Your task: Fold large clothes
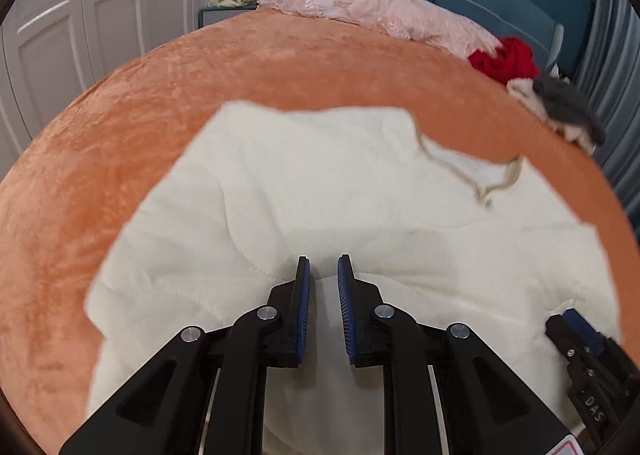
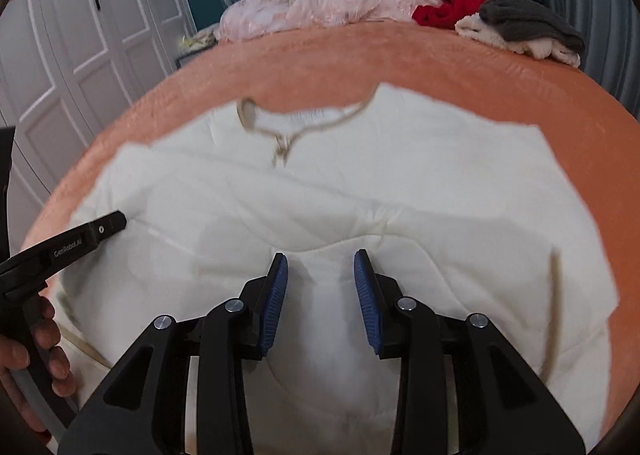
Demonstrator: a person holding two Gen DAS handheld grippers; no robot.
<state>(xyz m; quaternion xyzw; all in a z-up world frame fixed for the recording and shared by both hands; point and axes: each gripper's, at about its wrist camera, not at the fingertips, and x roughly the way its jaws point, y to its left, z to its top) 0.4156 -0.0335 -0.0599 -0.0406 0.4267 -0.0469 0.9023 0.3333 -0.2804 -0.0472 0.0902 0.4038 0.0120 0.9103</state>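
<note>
Our left gripper point(image 1: 322, 275) hangs low over a cream garment point(image 1: 320, 183), its blue-padded fingers point(image 1: 304, 295) a narrow gap apart with only bare fabric showing between them. Our right gripper point(image 2: 320, 275) stands wider open over the same cream garment point(image 2: 340, 183), clamping nothing; whether its tips touch the cloth we cannot tell. The garment lies spread on an orange bed cover point(image 1: 120, 127), directly under and ahead of both grippers, its tan-trimmed neckline point(image 2: 288, 131) toward the far side. Beyond it, along the bed's far edge, lie a pink quilt point(image 2: 320, 1), a red garment point(image 2: 452, 9) and a grey and cream pile point(image 2: 528, 29).
</note>
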